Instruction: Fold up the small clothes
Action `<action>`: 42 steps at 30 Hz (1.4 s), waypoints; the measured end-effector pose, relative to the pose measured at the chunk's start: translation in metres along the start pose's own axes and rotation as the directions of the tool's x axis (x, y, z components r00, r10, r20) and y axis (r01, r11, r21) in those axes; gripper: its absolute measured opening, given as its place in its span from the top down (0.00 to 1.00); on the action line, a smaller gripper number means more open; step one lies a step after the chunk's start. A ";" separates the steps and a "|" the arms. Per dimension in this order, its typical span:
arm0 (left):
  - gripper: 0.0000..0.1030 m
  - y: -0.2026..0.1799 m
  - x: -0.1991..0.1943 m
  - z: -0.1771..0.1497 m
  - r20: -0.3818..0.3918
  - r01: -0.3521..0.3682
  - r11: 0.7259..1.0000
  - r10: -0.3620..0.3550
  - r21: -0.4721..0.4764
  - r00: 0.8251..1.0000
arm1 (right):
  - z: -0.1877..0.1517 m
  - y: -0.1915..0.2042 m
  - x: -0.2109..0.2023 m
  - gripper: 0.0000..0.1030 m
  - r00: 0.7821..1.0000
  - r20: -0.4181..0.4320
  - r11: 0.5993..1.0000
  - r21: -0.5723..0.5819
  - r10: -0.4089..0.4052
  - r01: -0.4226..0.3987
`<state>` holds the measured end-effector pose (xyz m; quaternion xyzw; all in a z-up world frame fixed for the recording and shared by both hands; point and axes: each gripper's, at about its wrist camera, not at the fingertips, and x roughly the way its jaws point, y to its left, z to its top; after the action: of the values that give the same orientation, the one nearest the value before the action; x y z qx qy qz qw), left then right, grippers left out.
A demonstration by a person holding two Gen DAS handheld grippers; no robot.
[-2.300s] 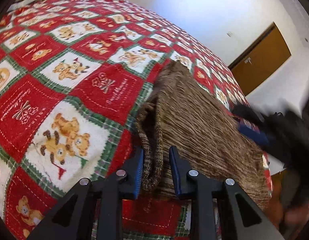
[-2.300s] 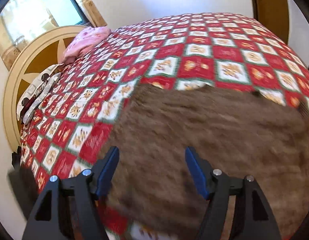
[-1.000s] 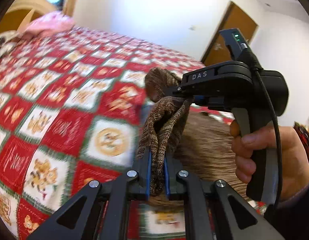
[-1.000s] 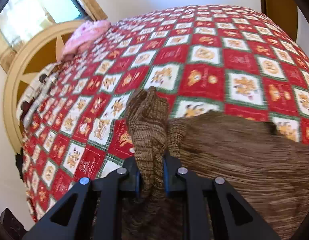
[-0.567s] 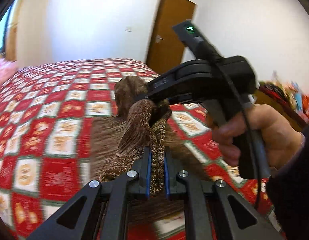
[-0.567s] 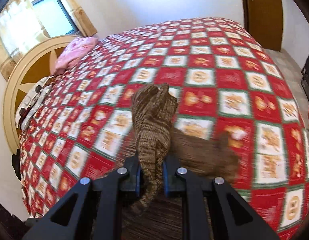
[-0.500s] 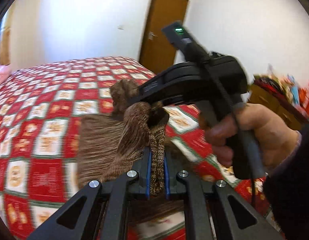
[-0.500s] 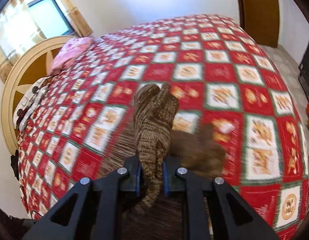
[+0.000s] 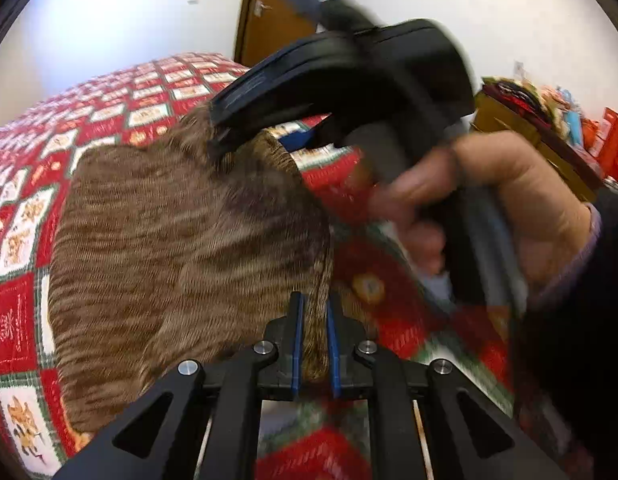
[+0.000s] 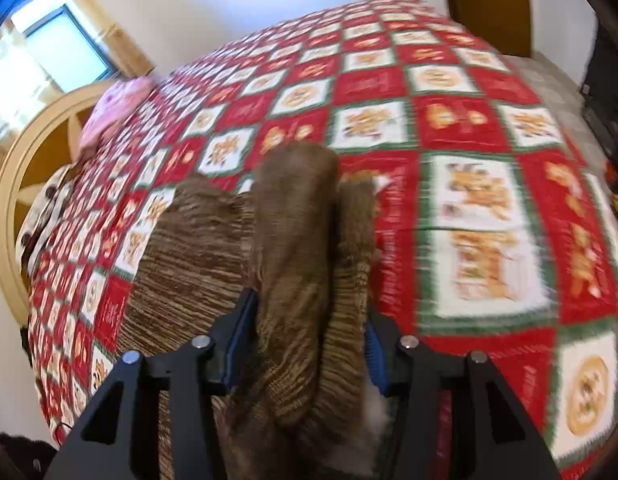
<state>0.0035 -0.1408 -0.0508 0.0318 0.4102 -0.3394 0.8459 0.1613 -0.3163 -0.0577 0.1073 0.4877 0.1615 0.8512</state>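
One brown knit garment (image 9: 169,240), ribbed and streaked in tan and dark brown with a loose, fuzzy weave, lies across the middle and left of the left wrist view on a quilted bedspread (image 9: 21,216) patterned in red, white and green squares with teddy bear prints. At the bottom centre of that view the left gripper (image 9: 313,340) has its two blue-lined black fingers (image 9: 296,344) pressed together on a bunched hem of the garment, which rises between them as a narrow upright ridge. Upper right of the same frame, the right gripper (image 9: 237,136) reaches down onto the far fold of the knit, its black plastic body blurred, with the person's right hand (image 9: 489,200) wrapped around the handle. In the right wrist view a thick rolled bundle of the garment (image 10: 301,264) fills the lower centre, standing between two blue-padded fingers (image 10: 241,340) that are spread apart with the cloth loosely between them, so these fingers are parted rather than pinching. The flat part of the knit spreads to the lower left of that frame; to the right the bedspread (image 10: 489,216) stretches bare to its rounded edge. At upper left sit one pink pillow (image 10: 117,108), a curved pale wooden headboard (image 10: 25,168) and one window (image 10: 65,52); a brown door (image 9: 277,4) stands at the top centre of the left wrist view.
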 end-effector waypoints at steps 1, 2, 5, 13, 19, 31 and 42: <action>0.89 0.005 -0.007 -0.004 -0.002 0.017 1.000 -0.017 0.005 1.000 | -0.002 -0.006 -0.011 0.48 1.000 0.018 0.999 0.032 0.002 -0.002; 0.89 0.012 -0.016 -0.008 -0.001 0.031 0.999 -0.031 0.006 1.000 | -0.005 -0.011 -0.024 0.48 0.999 0.035 0.998 0.070 0.000 -0.002; 0.89 0.039 -0.041 -0.023 0.033 0.043 0.999 -0.042 -0.032 0.999 | -0.021 -0.012 -0.062 0.46 0.997 0.081 0.994 0.110 -0.018 0.009; 0.89 0.101 -0.090 -0.049 0.049 -0.163 0.979 0.170 -0.123 0.984 | -0.097 0.038 -0.094 0.46 0.989 0.104 0.990 0.104 -0.109 0.098; 0.89 0.132 -0.099 -0.065 0.018 -0.192 0.964 0.199 -0.186 0.980 | -0.135 0.054 -0.065 0.43 0.993 0.029 0.987 0.113 -0.116 0.112; 0.89 0.138 -0.083 -0.043 -0.011 -0.146 0.960 0.148 -0.238 0.989 | -0.124 0.051 -0.049 0.89 0.957 -0.068 0.956 -0.110 -0.282 0.273; 0.89 0.177 -0.049 0.026 -0.050 -0.202 0.953 0.196 -0.225 0.979 | -0.061 0.037 -0.095 0.24 0.985 0.143 0.996 -0.002 -0.092 0.094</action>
<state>0.1061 0.0133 -0.0384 -0.0203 0.4526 -0.2024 0.8682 0.0574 -0.3164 -0.0004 0.0918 0.4294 0.1158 0.8909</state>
